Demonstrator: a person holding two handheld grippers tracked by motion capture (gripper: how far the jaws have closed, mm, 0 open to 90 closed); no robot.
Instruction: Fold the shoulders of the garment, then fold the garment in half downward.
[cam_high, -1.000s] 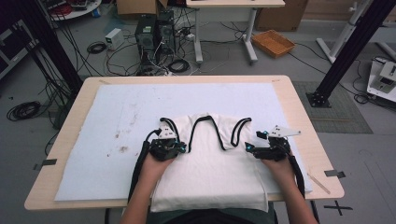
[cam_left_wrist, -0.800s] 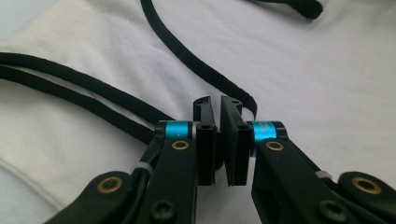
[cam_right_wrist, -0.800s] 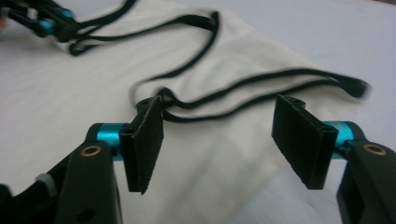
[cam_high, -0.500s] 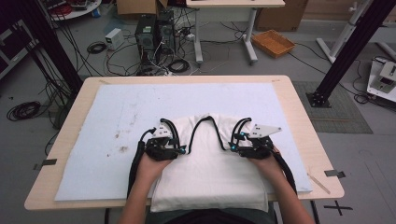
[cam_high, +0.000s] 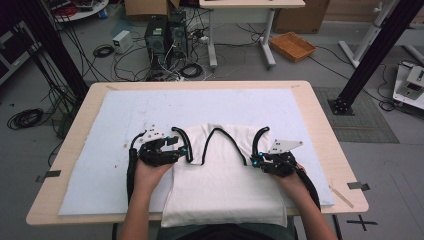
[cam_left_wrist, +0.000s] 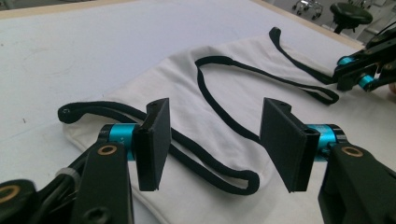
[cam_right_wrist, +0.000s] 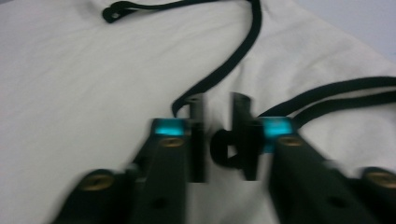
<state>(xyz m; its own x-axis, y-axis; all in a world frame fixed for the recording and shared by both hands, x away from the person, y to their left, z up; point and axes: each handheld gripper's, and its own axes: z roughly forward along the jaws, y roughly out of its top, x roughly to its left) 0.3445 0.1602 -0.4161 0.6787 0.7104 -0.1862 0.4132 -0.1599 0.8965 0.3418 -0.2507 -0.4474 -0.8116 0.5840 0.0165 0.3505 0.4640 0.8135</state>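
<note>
Two handheld grippers work at a white tank top (cam_high: 225, 185) with black-trimmed straps, which lies flat on a pale blue mat (cam_high: 125, 115) over the wooden table (cam_high: 322, 112), its hem hanging off the near edge in front of the person. At the left, the left gripper (cam_high: 181, 148) sits at the garment's left shoulder. Its jaws have just been opening and stand spread and released; in the left gripper view the left shoulder strap (cam_left_wrist: 205, 163) lies loose on the cloth between and below the pads, touched by neither. Between the two grippers the black neckline (cam_high: 216, 142) curves in a narrow arch. At the right, the right gripper (cam_high: 256, 159) rests on the right shoulder. The blurred right gripper view shows its jaws drawn close, clenched on the looped end of the right shoulder strap (cam_right_wrist: 224, 147).
</note>
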